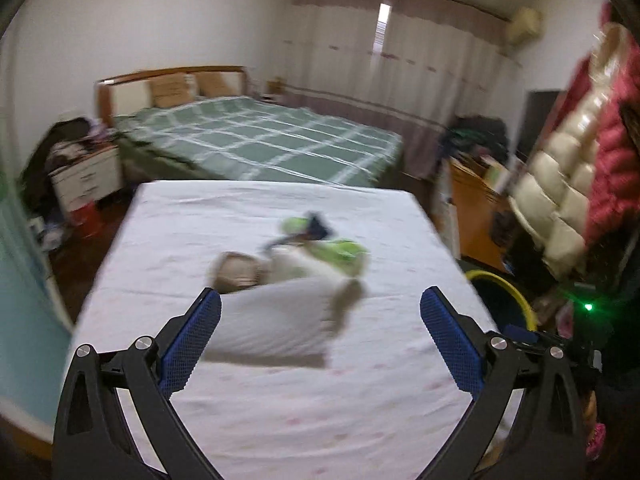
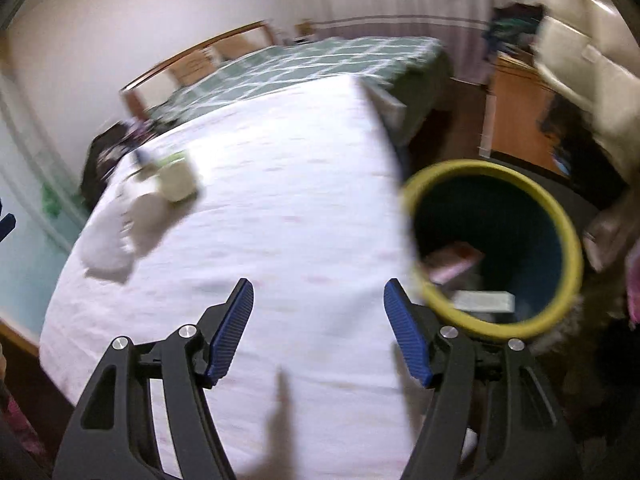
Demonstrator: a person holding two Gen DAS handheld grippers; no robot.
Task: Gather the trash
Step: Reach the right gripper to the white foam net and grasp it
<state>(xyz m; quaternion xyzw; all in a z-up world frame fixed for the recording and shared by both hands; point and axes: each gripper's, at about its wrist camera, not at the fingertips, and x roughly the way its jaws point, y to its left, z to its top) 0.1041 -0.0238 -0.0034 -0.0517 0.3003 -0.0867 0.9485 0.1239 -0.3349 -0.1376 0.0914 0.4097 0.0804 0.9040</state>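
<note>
A pile of trash lies mid-table on the white cloth (image 1: 240, 216): a white crumpled sheet (image 1: 280, 320), a brown cup-like piece (image 1: 236, 272), green wrappers (image 1: 344, 252) and a dark blue scrap (image 1: 318, 228). My left gripper (image 1: 320, 294) hovers just before the pile, open wide; the white sheet shows between its fingers, with no pad pressing on it. The right wrist view has the same pile (image 2: 160, 196) at far left. My right gripper (image 2: 319, 282) is open over bare cloth (image 2: 300, 160), holding nothing. A dark bin with a yellow rim (image 2: 492, 166) stands off the table's right edge, with pink and white items inside.
The bin's yellow rim (image 1: 516, 292) peeks past the table's right edge. Behind the table is a green checked bed (image 1: 260, 140). A cluttered white nightstand (image 1: 88, 176) is at left. An orange cabinet (image 1: 476, 208) and hanging padded coats (image 1: 580, 160) are at right.
</note>
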